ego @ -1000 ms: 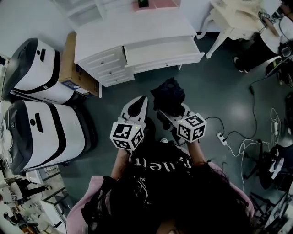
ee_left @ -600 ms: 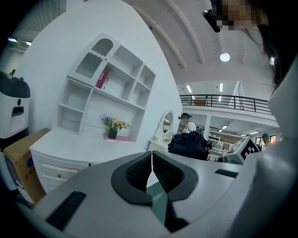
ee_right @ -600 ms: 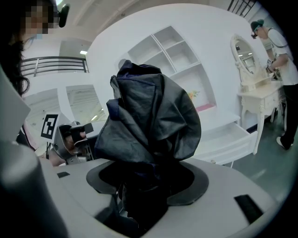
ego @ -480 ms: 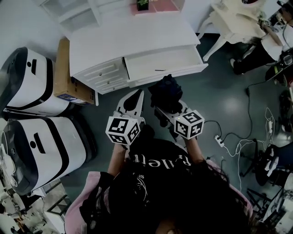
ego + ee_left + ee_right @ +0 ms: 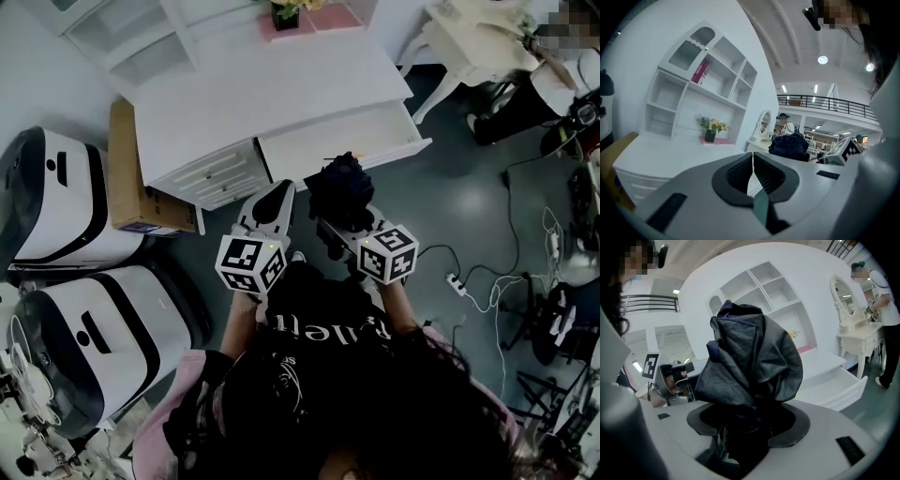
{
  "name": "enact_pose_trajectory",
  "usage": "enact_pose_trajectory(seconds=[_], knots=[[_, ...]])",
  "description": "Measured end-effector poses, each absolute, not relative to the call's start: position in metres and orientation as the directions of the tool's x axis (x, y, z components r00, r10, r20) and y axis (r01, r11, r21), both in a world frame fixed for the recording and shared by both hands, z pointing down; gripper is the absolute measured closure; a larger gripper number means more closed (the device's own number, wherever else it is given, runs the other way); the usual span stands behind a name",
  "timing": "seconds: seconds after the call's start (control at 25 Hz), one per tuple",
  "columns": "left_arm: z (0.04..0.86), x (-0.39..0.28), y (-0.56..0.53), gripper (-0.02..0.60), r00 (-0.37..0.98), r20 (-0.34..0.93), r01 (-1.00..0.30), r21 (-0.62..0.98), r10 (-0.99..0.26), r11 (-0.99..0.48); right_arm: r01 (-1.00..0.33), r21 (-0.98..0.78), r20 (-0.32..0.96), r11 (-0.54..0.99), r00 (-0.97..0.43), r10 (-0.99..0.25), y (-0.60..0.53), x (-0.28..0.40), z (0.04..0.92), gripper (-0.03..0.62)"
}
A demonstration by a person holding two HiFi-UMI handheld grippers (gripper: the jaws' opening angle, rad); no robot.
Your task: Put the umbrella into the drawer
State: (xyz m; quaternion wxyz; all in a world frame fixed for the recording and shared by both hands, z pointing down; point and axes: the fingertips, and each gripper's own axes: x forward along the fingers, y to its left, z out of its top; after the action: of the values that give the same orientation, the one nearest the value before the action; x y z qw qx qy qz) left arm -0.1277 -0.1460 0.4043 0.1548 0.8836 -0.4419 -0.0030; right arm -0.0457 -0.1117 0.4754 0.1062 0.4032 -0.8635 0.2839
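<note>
A folded dark umbrella (image 5: 341,190) sticks up from my right gripper (image 5: 349,225), whose jaws are shut on it; it fills the right gripper view (image 5: 752,364). The white desk's wide drawer (image 5: 349,142) stands pulled out, just beyond the umbrella, and looks almost bare inside. In the right gripper view the drawer (image 5: 834,385) lies low at the right. My left gripper (image 5: 272,203) hovers beside the right one, near the desk's small drawers, with its jaws shut and nothing in them (image 5: 753,174).
The white desk (image 5: 262,89) carries a hutch of shelves (image 5: 701,89) and a small flower pot (image 5: 284,13). A cardboard box (image 5: 127,173) and white machines (image 5: 47,197) stand left. A white dressing table (image 5: 473,42) is at right. Cables and a power strip (image 5: 453,283) lie on the floor.
The desk and open drawer have come nearer to both grippers as the person steps toward them. The umbrella stays held in the right gripper.
</note>
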Motion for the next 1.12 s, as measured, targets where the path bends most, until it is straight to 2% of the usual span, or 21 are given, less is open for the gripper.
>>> enact_pose_trajectory(seconds=[0.56, 1.12], knots=[[0.429, -0.109, -0.198, 0.56, 0.645, 0.18, -0.753, 0.315, -0.743, -0.577, -0.806, -0.403, 0.478, 0.434, -0.59, -0.651, -0.165, -0.013, 0.499, 0.317], [0.433, -0.074, -0.309, 0.561, 0.5, 0.223, -0.854, 0.291, -0.837, -0.432, -0.74, -0.304, 0.567, 0.6, -0.647, -0.51, -0.301, 0.039, 0.525, 0.318]])
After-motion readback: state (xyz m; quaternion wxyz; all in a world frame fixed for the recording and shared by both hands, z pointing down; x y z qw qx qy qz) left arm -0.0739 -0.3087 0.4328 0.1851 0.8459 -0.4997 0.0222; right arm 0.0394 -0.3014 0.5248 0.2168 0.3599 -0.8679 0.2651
